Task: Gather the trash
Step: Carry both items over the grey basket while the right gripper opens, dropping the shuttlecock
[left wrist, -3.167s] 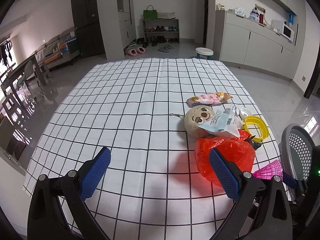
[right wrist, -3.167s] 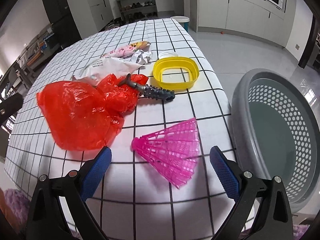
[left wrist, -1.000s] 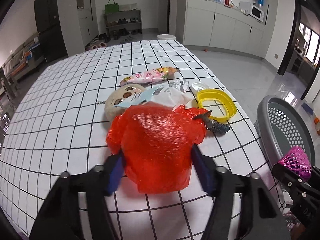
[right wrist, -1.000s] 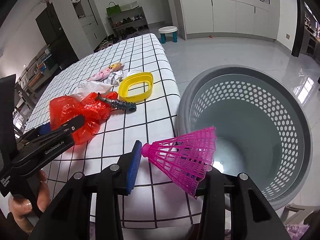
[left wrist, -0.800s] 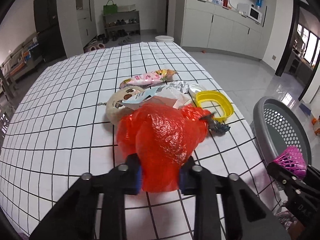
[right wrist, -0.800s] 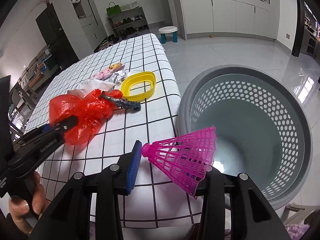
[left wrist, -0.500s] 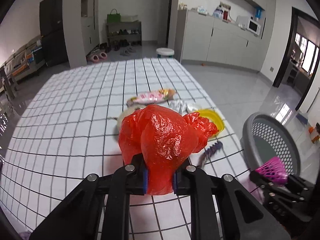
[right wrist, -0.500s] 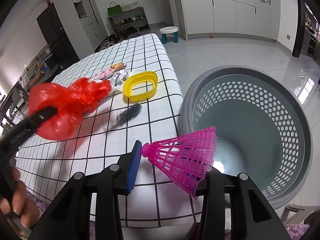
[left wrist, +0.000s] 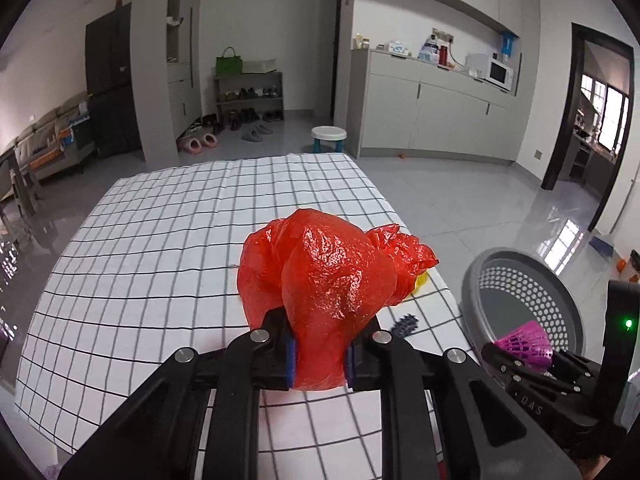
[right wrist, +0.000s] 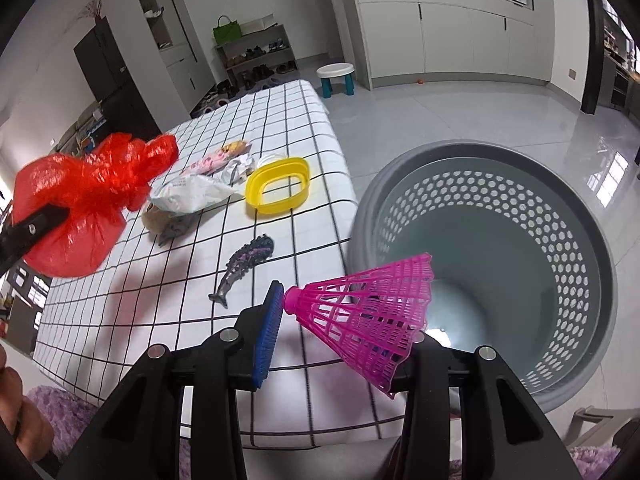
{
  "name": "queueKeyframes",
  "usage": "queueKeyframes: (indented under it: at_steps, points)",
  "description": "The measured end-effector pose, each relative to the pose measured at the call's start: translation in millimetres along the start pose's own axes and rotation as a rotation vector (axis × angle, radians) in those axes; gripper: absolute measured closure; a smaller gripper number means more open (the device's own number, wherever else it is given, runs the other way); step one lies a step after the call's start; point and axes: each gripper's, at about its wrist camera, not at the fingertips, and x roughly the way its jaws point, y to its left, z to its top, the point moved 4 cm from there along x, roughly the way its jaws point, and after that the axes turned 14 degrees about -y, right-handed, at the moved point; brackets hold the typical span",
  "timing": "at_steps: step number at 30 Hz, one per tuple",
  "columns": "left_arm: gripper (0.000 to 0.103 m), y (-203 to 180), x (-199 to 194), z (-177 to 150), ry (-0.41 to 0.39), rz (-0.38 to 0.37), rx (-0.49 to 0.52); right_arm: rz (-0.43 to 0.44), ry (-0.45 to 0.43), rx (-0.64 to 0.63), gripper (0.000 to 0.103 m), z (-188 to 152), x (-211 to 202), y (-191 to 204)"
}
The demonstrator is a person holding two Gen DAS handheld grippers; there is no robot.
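Left wrist view: left gripper (left wrist: 319, 354) fingers clamp the red bag (left wrist: 328, 280) (raised off the tabletop (left wrist: 160, 220)); right gripper (right wrist: 340, 344) fingers pinch the pink shuttlecock (right wrist: 368, 312) beside the grey basket (right wrist: 600, 288).

Red bag (left wrist: 332, 280) (now clamped) off table (left wrist: 160, 240)

"DAS" — on right tool (left wrist: 520, 354)

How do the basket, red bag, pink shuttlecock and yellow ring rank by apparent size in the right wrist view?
Largest to smallest as they look:
1. basket
2. red bag and pink shuttlecock: about alike, and both sit close to the camera, so I won't order them
3. yellow ring
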Motion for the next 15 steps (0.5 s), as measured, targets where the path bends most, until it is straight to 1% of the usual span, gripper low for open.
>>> queueKeyframes:
  at_steps: [2,7,11,13,15]
  points:
    - [0.086,-8,2,-2,0.009,-0.02,0.008,-0.008,-0.003,0.009,0.064,1,-3,-7]
    - [0.086,-46,9,-11,0.042,-0.109,0.039,-0.064,-0.028,0.041,0.064,5,-16,-37]
    - [0.086,-81,15,-12,0.059,-0.188,0.073,-0.128,-0.047,0.092,0.064,10,-24,-72]
    - [0.086,-107,21,-15,0.074,-0.243,0.094,-0.163,-0.051,0.135,0.064,12,-29,-93]
    - [0.086,-126,26,-18,0.085,-0.281,0.113,-0.186,-0.057,0.166,0.064,14,-34,-107]
